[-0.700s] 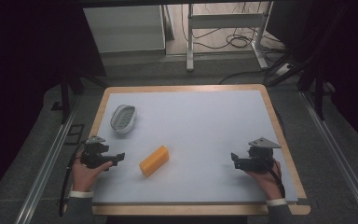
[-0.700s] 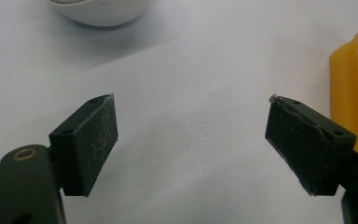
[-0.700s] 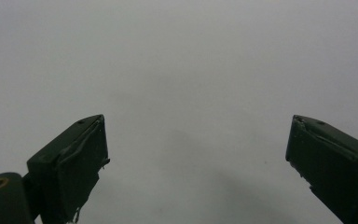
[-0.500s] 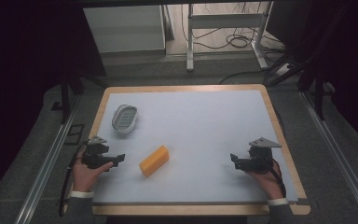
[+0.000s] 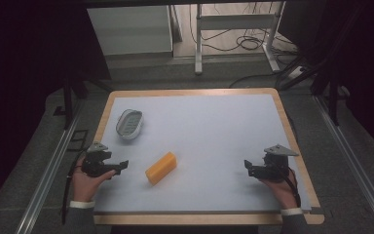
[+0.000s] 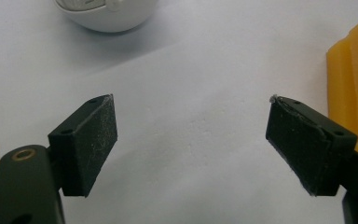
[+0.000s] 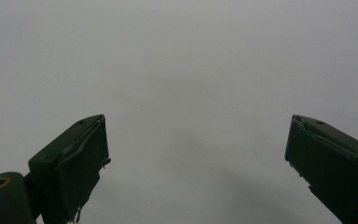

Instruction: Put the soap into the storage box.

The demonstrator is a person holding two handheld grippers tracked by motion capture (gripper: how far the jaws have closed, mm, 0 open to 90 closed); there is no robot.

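- High view: the desk (image 5: 214,204) occupies the middle of the frame, a pale sheet inside a wooden rim.
- High view: the left gripper (image 5: 122,166) sits at the lower left of the frame, held in the left hand (image 5: 88,179), low over the sheet near the left rim. Its fingers point toward the frame centre.
- High view: the yellow block (image 5: 161,167) lies flat on the sheet, lower centre-left, just beside the left gripper and apart from it. Its long axis runs diagonally, from lower left to upper right.
- High view: the white dish (image 5: 129,124) stands on the sheet at the upper left of the desk, above the left gripper in the frame and apart from the yellow block.
- High view: the right gripper (image 5: 248,167) sits at the lower right of the frame, held in the right hand (image 5: 280,187), well apart from the yellow block. Its fingers point toward the frame centre.
- Left gripper view: the fingers (image 6: 89,140) stand wide apart with bare sheet between them; nothing is held. The yellow block fills the right edge of the frame, just outside the right-hand finger. The white dish is cut off by the top edge, upper left.
- Right gripper view: the fingers (image 7: 81,158) stand wide apart at the lower left and lower right of the frame. Plain sheet lies between them; nothing is held.
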